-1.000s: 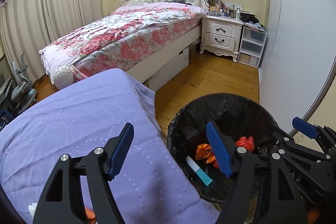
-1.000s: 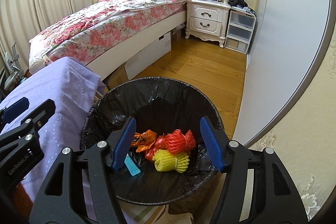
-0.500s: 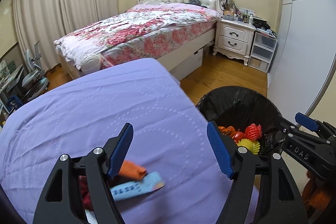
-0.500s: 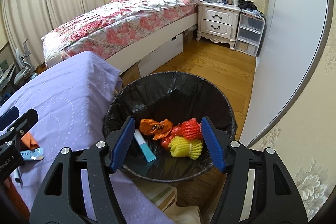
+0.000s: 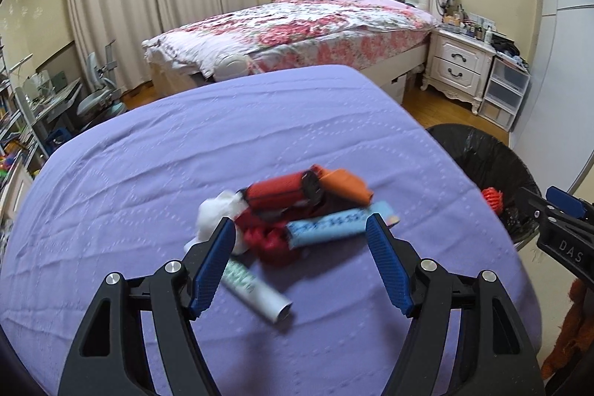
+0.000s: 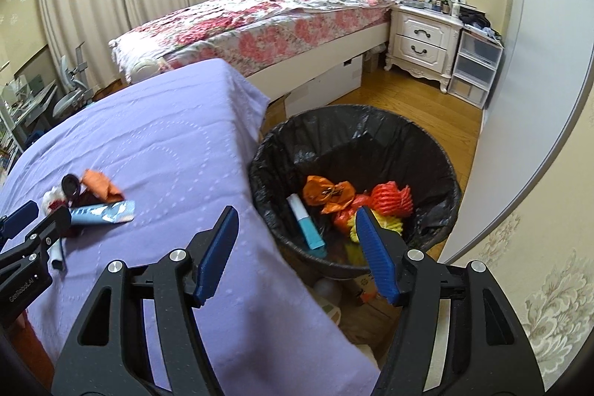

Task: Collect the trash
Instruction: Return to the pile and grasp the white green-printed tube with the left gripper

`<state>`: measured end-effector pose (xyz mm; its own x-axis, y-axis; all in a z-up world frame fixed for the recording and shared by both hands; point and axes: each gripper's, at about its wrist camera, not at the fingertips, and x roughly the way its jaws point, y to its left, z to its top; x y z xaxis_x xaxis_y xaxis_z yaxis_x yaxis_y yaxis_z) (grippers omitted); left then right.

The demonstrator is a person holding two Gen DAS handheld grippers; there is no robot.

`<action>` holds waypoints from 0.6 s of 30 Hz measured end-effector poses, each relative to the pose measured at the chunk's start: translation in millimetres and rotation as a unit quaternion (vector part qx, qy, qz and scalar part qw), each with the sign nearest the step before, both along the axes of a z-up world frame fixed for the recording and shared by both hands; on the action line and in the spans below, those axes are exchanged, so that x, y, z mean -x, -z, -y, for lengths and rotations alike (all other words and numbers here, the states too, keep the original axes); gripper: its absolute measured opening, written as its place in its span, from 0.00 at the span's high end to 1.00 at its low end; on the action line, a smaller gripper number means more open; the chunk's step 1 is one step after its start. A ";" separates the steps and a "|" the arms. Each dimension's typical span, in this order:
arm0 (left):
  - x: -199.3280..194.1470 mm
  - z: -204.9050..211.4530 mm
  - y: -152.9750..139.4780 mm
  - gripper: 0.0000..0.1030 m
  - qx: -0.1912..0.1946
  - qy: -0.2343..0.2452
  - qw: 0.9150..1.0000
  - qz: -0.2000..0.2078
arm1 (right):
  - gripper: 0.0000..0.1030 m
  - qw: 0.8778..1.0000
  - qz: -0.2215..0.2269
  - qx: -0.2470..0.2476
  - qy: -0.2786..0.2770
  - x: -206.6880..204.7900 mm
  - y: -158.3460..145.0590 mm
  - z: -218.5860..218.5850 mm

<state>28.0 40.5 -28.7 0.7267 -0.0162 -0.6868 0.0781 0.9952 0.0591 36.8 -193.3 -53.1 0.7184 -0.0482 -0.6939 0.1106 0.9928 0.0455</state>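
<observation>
— Where does the trash sit?
— In a pile [image 5: 297, 210] on the worktop [image 5: 185, 154], just ahead of the left gripper [image 5: 300, 266]. A tube [image 5: 260, 292] lies nearest that gripper; a wrapper [image 5: 334, 227] lies behind it.
— And the bin?
— The bin [image 6: 352, 151] stands on the floor [image 6: 427, 106], right of the worktop, ahead of the right gripper [image 6: 297, 251]. Trash [image 6: 352, 203] lies in it.
— Behind?
— The bed [image 6: 260, 17], with a nightstand [image 6: 423, 39] to its right.
</observation>
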 end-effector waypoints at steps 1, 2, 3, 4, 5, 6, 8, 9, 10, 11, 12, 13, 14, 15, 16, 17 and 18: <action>2.6 -3.5 1.9 0.31 -0.002 -0.005 1.000 -0.002 | 0.38 1.000 -0.001 0.000 -0.005 2.5 0.9 -4.3; 4.9 -6.6 3.8 0.31 -0.003 -0.008 1.000 -0.003 | 0.38 1.000 -0.002 0.000 -0.008 4.2 1.8 -7.5; 6.8 -9.3 6.1 0.31 -0.004 -0.012 1.000 -0.005 | 0.38 1.000 -0.002 0.001 -0.012 6.0 2.2 -10.4; 8.6 -11.7 8.8 0.31 -0.005 -0.016 1.000 -0.009 | 0.38 1.000 -0.003 0.001 -0.015 7.8 2.8 -13.4; 10.0 -14.3 11.7 0.31 -0.005 -0.019 1.000 -0.012 | 0.38 1.000 -0.004 0.001 -0.019 9.2 3.2 -16.7; 10.2 -16.0 14.5 0.31 -0.006 -0.022 1.000 -0.016 | 0.38 1.000 -0.004 0.001 -0.023 10.5 3.6 -19.8; 9.2 -18.6 18.8 0.31 -0.009 -0.025 0.999 -0.022 | 0.38 1.000 -0.004 0.002 -0.029 12.5 4.5 -25.4; 6.6 -20.3 21.0 0.31 -0.008 -0.028 0.999 -0.029 | 0.38 0.999 -0.005 0.002 -0.031 13.0 5.1 -28.1; 3.5 -23.4 23.1 0.31 -0.002 -0.032 0.999 -0.040 | 0.38 0.999 -0.005 0.003 -0.034 13.5 5.2 -30.4; 1.9 -26.4 24.3 0.31 0.005 -0.037 0.998 -0.050 | 0.38 0.999 -0.006 0.003 -0.037 14.2 5.5 -33.0; 0.7 -31.3 25.8 0.31 0.013 -0.043 0.997 -0.059 | 0.38 0.999 -0.006 0.003 -0.040 14.5 5.4 -35.1; -0.1 -35.5 26.9 0.31 0.017 -0.047 0.997 -0.067 | 0.38 0.999 -0.006 0.003 -0.041 14.9 5.3 -36.0; -0.2 -37.6 27.7 0.31 0.018 -0.050 0.996 -0.070 | 0.38 0.999 -0.005 0.003 -0.044 15.5 5.3 -37.4; 0.1 -40.6 28.4 0.31 0.017 -0.053 0.996 -0.073 | 0.38 0.999 -0.005 0.002 -0.045 15.7 5.2 -38.1; 1.1 -44.4 28.8 0.31 0.017 -0.056 0.996 -0.074 | 0.38 0.999 -0.005 0.002 -0.046 15.4 5.0 -39.0; 2.4 -47.1 30.0 0.31 0.018 -0.058 0.995 -0.074 | 0.38 0.999 -0.004 0.001 -0.047 15.3 5.5 -39.8; 4.5 -51.9 30.6 0.31 0.020 -0.060 0.995 -0.076 | 0.38 0.999 -0.005 0.000 -0.048 15.0 5.8 -39.8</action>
